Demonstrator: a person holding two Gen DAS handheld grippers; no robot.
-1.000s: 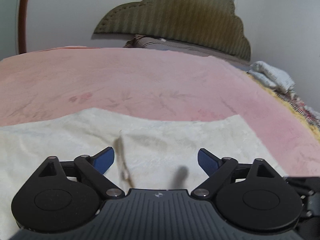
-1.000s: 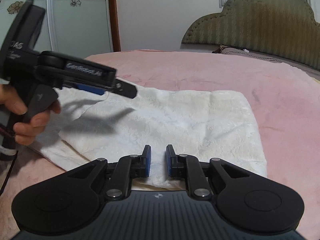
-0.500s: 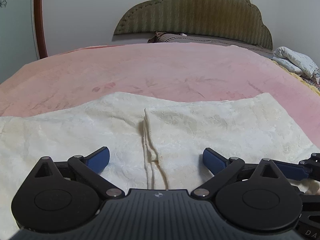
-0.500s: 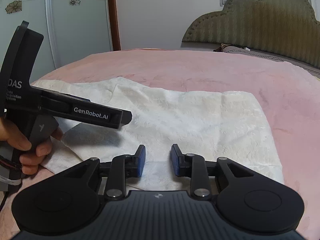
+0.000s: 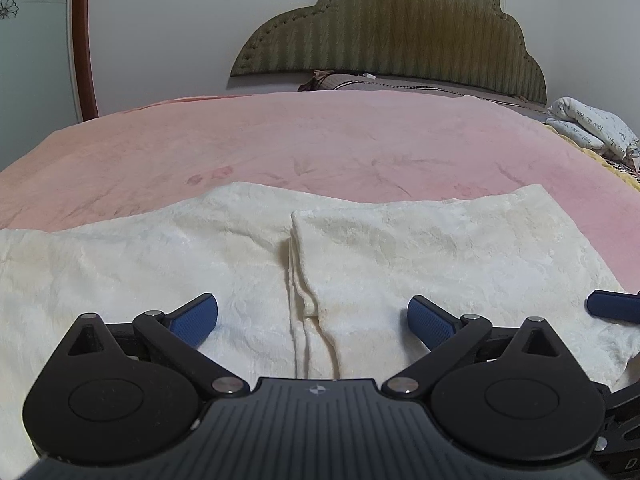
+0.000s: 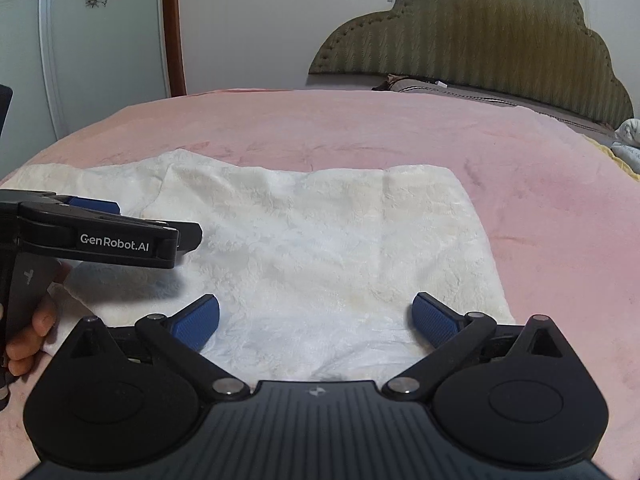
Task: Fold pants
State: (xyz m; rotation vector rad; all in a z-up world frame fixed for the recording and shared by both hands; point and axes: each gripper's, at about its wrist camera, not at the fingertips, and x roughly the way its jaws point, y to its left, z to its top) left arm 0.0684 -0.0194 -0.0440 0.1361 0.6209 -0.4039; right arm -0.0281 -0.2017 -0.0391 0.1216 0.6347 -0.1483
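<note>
Cream fleece pants [image 5: 420,256] lie flat on the pink bedspread [image 5: 320,148], one part folded over the other, the folded edge running down the middle. My left gripper [image 5: 312,320] is open and empty, hovering low over that edge near the front. My right gripper [image 6: 316,320] is open and empty over the right half of the pants [image 6: 328,240]. The left gripper [image 6: 96,236] also shows in the right wrist view, at the left, held by a hand. A blue fingertip [image 5: 612,306] of the right gripper shows at the right edge of the left wrist view.
An olive padded headboard [image 5: 400,28] stands against the far wall. A bundled printed quilt [image 5: 592,130] lies at the bed's far right. A wardrobe door with flower prints [image 6: 92,40] and a wooden door frame [image 6: 174,28] stand at left.
My right gripper has opened from nearly shut to wide. My left gripper has pulled back and lowered, staying open, so more of the pants shows in front of it.
</note>
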